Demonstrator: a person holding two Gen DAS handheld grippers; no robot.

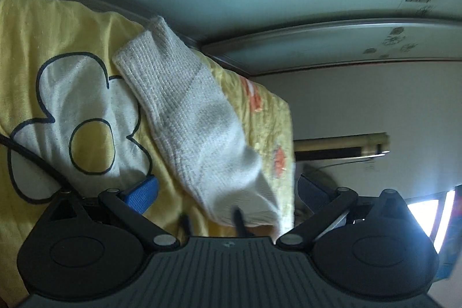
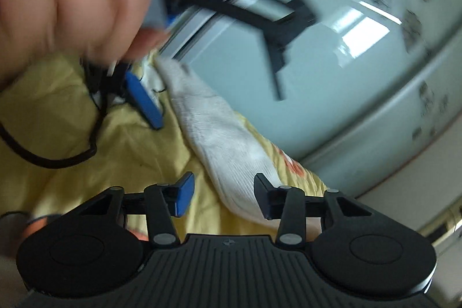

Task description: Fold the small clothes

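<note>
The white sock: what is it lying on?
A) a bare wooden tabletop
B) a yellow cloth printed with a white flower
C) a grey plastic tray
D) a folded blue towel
B: the white sock lies stretched out on the yellow cloth, partly overlapping its black-outlined white flower print.

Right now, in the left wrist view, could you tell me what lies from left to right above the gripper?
Black cable → flower print on the yellow cloth → white sock → orange prints → brass-coloured bar.

One white sock [image 1: 199, 120], one yellow cloth [image 1: 57, 28], two grippers [image 2: 222, 195]
</note>
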